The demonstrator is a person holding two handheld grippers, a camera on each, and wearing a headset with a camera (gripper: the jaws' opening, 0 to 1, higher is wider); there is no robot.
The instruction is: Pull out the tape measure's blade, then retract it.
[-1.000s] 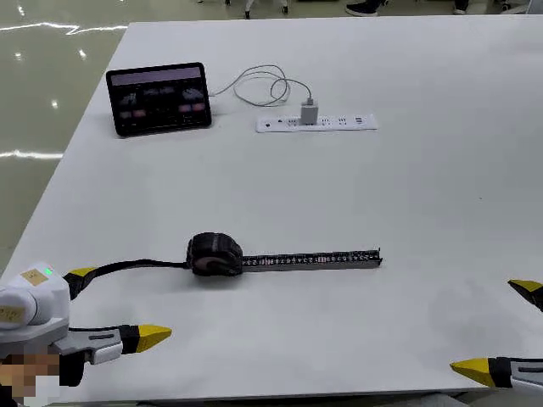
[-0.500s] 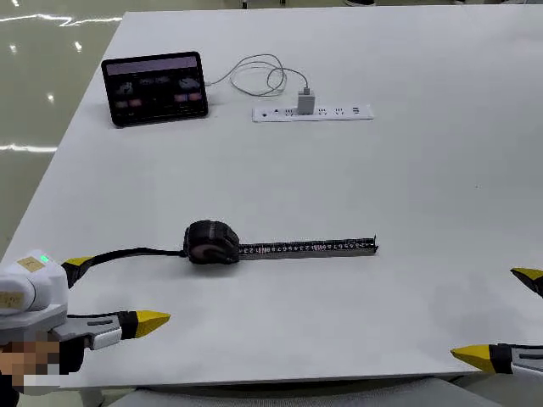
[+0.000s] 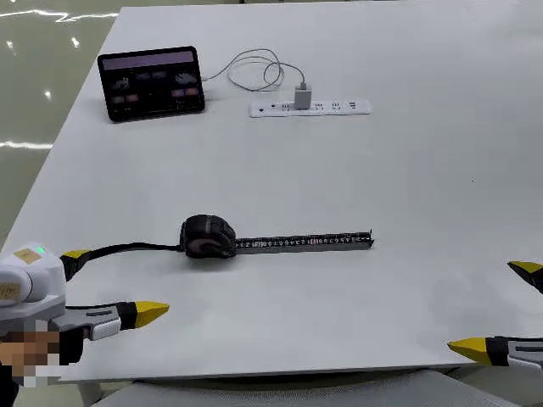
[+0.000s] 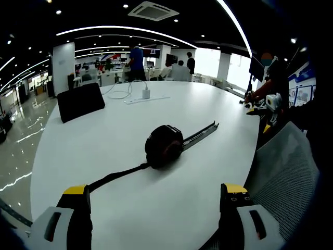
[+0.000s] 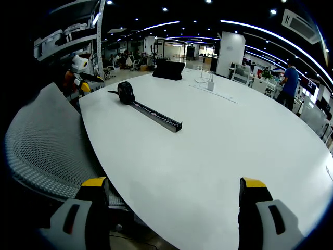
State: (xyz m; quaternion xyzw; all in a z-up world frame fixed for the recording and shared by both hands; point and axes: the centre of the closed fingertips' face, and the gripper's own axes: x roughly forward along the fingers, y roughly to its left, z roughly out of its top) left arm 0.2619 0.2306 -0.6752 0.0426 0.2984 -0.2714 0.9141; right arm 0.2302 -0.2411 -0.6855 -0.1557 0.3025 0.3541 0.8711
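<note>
A black tape measure (image 3: 206, 236) lies on the white table (image 3: 339, 178) with its blade (image 3: 305, 242) pulled out to the right and lying flat. Its black wrist strap (image 3: 127, 249) trails left. My left gripper (image 3: 114, 282) is open near the front left edge, and the strap's end lies between its yellow-tipped fingers without touching them. In the left gripper view the tape measure (image 4: 164, 146) sits ahead of the open left gripper (image 4: 156, 190). My right gripper (image 3: 496, 307) is open at the front right, well clear of the blade's hook. The right gripper view looks past the open right gripper (image 5: 174, 182) to the blade (image 5: 156, 115).
A dark tablet (image 3: 151, 82) stands at the back left. A white power strip (image 3: 310, 108) with a charger and looped cable (image 3: 254, 76) lies behind the tape. A grey mesh chair (image 5: 47, 146) sits at the table's front edge. People stand far behind.
The head camera has tipped slightly, so everything sits a little higher in the picture. The tape measure and blade have not moved. Both grippers stay open in place.
</note>
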